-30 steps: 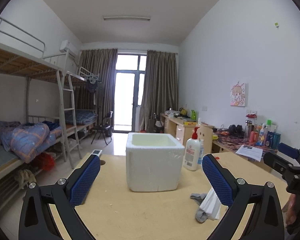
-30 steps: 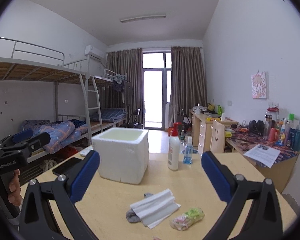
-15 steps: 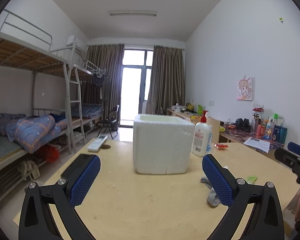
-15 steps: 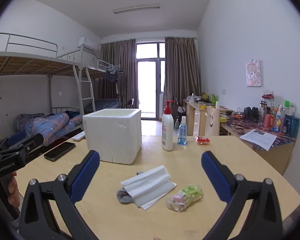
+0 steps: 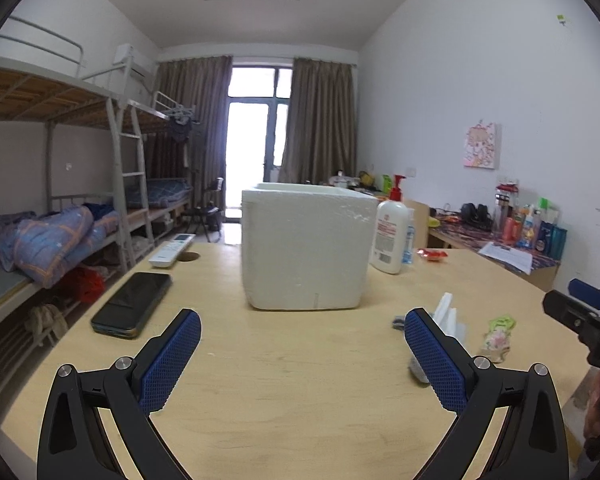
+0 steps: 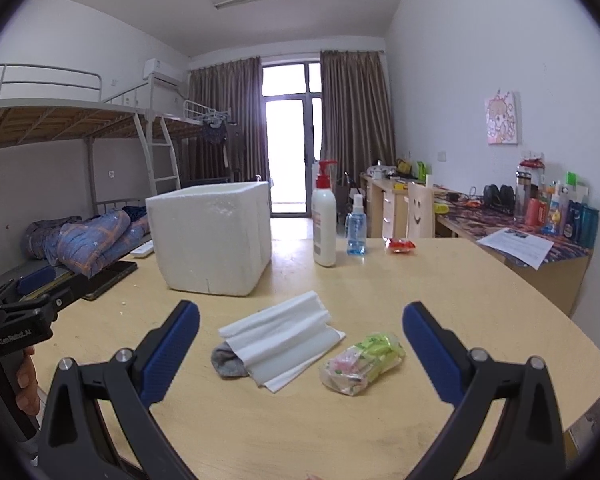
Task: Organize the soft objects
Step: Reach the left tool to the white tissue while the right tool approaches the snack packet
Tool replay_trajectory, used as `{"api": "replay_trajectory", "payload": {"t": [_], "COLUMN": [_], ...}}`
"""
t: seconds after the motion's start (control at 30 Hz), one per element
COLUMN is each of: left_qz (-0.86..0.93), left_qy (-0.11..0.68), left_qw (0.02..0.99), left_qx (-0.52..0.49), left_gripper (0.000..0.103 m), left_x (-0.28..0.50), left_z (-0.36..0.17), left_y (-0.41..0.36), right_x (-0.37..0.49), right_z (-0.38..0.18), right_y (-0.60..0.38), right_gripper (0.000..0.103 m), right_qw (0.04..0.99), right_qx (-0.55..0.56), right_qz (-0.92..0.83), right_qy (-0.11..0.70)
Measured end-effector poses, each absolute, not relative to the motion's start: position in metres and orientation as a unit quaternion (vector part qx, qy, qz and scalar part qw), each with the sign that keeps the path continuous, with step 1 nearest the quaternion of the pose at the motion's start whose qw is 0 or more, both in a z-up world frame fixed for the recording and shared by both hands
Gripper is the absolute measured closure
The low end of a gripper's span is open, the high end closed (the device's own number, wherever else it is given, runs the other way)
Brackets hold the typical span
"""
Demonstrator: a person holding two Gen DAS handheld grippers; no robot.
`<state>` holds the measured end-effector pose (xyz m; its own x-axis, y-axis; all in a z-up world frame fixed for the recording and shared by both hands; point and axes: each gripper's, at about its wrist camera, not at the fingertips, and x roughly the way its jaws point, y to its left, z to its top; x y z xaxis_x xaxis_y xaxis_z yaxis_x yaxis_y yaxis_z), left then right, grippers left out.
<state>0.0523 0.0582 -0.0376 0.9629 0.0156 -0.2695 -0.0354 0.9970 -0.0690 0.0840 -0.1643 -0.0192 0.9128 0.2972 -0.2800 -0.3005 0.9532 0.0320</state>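
Note:
A white foam box (image 5: 306,246) (image 6: 214,236) stands open-topped in the middle of the wooden table (image 5: 300,384). In front of my right gripper (image 6: 300,350) lie a folded white cloth (image 6: 284,338), a grey sock (image 6: 228,362) half under it, and a clear packet of green and pink items (image 6: 362,362). The right gripper is open and empty, low over the table's near edge. My left gripper (image 5: 302,354) is open and empty too, facing the box; the cloth (image 5: 448,314) and the packet (image 5: 498,334) sit to its right.
A black phone (image 5: 134,304) and a white remote (image 5: 172,250) lie left of the box. A lotion pump bottle (image 6: 324,220), a small blue bottle (image 6: 356,226) and a red packet (image 6: 400,245) stand behind. Bunk beds line the left wall, a cluttered desk the right.
Both grippers have dropped lower toward the table and the views have tilted down. The phone has come into the left wrist view. Both grippers stayed open.

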Motion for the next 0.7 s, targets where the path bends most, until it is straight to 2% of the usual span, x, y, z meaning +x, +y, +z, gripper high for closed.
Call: {"api": "replay_trajectory", "payload": {"t": [0.7], "left_qz": [-0.112], "left_qy": [0.199], "left_qw": [0.973], "left_qx": [-0.018], "left_gripper": [0.001], "left_x": [0.112], "left_z": [-0.040], "left_y": [0.003], "right_x": [0.103], "right_z": [-0.029], "right_y": [-0.197], "right_gripper": [0.000], "right_qw": [0.980], "right_qx": [-0.002], "right_qz": [0.102], "right_qy": [0.173]}}
